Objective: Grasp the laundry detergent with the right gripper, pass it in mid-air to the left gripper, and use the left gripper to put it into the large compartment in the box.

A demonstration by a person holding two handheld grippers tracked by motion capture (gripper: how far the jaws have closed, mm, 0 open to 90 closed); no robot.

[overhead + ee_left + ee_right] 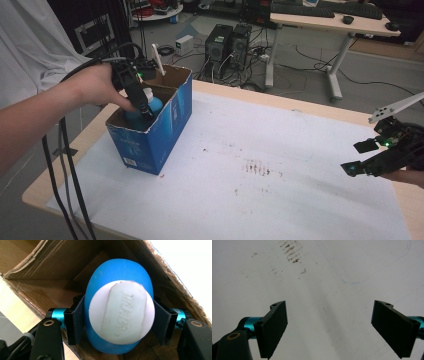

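At the left of the high view a hand reaches the left gripper (143,107) down into an open blue cardboard box (165,127) standing on the white-covered surface (280,190). Inside the box stands a blue bottle (150,106) with a white cap (148,92).

The left gripper view looks straight down on that cap (121,312). The two black jaws sit on either side of the bottle's blue body (117,272), narrowed in close to it. The left pad looks to be against the plastic, while at the right one I cannot tell whether it is pressing or standing just clear, so I would not call the grip firm.

The bottle stands upright, its long axis running vertically, cap pointing up toward the camera and base down on the brown cardboard floor of the box. It sits in the near compartment, toward the lower left of the box in the high view, close to the wall.

At the far right edge of the high view the right gripper (361,157) hangs low over the surface, well apart from the box. Its own view shows the jaws spread wide with nothing between them, just the stained white sheet (317,290) below.

My reading is that the bottle is in the box with the left gripper around it, either being set down or about to be lifted. What remains is to let go and pull clear, or to firm up the hold and raise it.
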